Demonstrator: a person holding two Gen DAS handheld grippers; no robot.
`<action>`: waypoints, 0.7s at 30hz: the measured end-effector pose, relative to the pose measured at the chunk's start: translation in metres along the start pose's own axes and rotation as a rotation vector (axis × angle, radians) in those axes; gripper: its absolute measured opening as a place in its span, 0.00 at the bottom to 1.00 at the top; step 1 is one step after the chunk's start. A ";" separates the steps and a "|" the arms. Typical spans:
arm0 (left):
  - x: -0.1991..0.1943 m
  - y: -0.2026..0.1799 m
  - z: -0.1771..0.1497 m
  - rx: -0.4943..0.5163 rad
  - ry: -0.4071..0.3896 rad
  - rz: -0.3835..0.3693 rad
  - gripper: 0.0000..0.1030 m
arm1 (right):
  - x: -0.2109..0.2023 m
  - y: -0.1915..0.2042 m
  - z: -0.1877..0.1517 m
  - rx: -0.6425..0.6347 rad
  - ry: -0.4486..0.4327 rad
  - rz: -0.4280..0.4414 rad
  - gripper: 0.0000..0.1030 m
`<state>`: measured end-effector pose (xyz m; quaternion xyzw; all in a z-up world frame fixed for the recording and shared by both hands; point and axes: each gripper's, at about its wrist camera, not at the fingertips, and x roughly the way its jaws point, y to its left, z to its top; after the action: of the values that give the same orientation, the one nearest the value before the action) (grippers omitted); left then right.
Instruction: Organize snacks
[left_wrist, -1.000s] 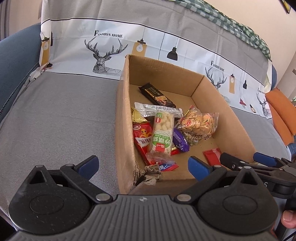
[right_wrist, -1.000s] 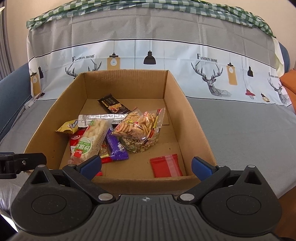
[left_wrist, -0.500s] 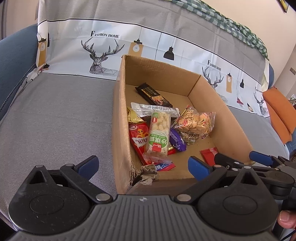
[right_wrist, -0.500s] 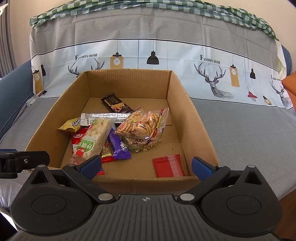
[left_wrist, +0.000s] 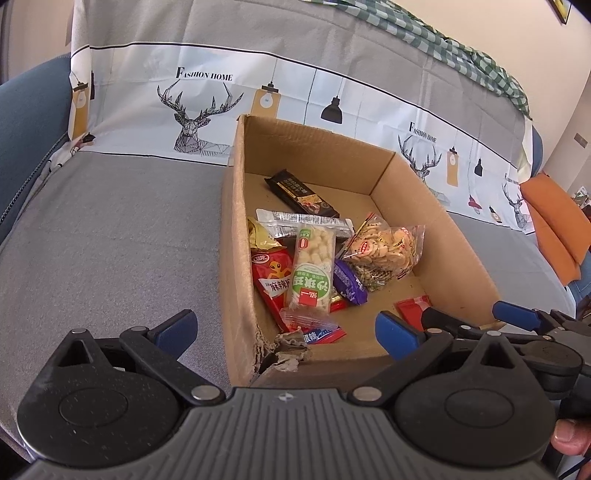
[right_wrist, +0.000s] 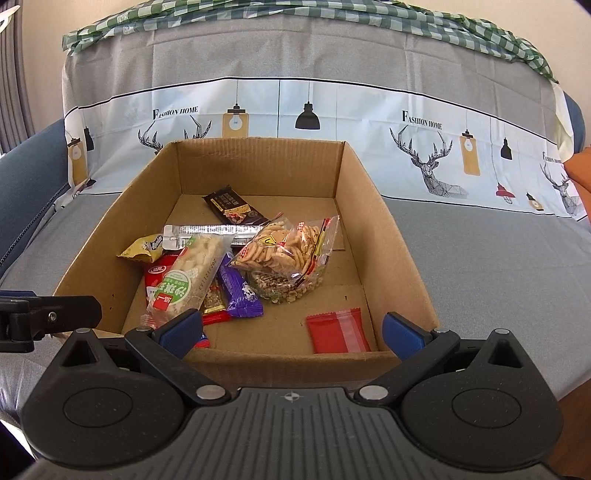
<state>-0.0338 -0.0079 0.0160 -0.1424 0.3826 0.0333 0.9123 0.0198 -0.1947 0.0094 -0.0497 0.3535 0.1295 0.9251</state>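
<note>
Snacks lie in cardboard box (right_wrist: 373, 206); red packet (right_wrist: 338, 330) apart near front. Left hand-held gripper (left_wrist: 284, 332) and right hand-held gripper (right_wrist: 291, 328) both spread wide, empty.

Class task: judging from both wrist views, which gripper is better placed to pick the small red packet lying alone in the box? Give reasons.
Probably the right gripper: it is open, with the red packet just beyond its fingers. The left gripper, also open, straddles the cardboard box's torn corner.
</note>
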 end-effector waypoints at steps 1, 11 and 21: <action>0.000 0.000 0.000 0.000 0.000 -0.001 0.99 | 0.000 0.000 0.000 -0.001 -0.002 0.001 0.99; -0.001 -0.002 0.000 0.008 -0.009 -0.009 0.99 | 0.000 0.000 0.001 -0.003 -0.002 0.001 0.99; -0.002 -0.004 0.000 0.016 -0.017 -0.020 0.99 | -0.001 0.000 0.002 0.001 -0.006 0.005 0.99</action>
<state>-0.0349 -0.0116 0.0187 -0.1387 0.3738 0.0225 0.9168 0.0202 -0.1945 0.0113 -0.0478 0.3508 0.1318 0.9259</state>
